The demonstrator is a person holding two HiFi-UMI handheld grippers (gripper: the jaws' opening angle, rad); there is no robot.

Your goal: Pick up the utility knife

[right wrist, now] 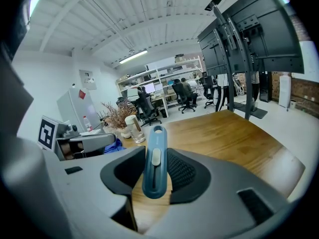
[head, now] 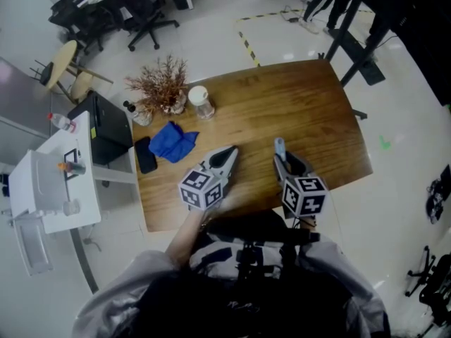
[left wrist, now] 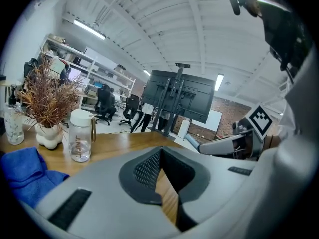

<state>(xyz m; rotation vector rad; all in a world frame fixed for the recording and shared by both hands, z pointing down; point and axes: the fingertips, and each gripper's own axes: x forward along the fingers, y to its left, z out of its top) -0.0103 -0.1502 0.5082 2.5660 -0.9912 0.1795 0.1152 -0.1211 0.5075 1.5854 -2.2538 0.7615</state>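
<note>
A blue utility knife (right wrist: 153, 159) with a pale slider stands between the pads of my right gripper (right wrist: 154, 156), which is shut on it and holds it just above the wooden table (right wrist: 234, 138). From the head view the knife (head: 280, 146) sticks out forward past the right gripper (head: 286, 163), near the table's front edge. My left gripper (head: 227, 158) hovers beside it to the left. Its fingertips meet, with nothing between them, in the left gripper view (left wrist: 160, 152).
On the table (head: 303, 104) lie a blue cloth (head: 173, 141) and a black phone (head: 146, 154). Behind them stand a clear bottle with a white lid (head: 201, 102) and a dried plant in a vase (head: 161, 84). A white cart (head: 49, 182) stands left of the table.
</note>
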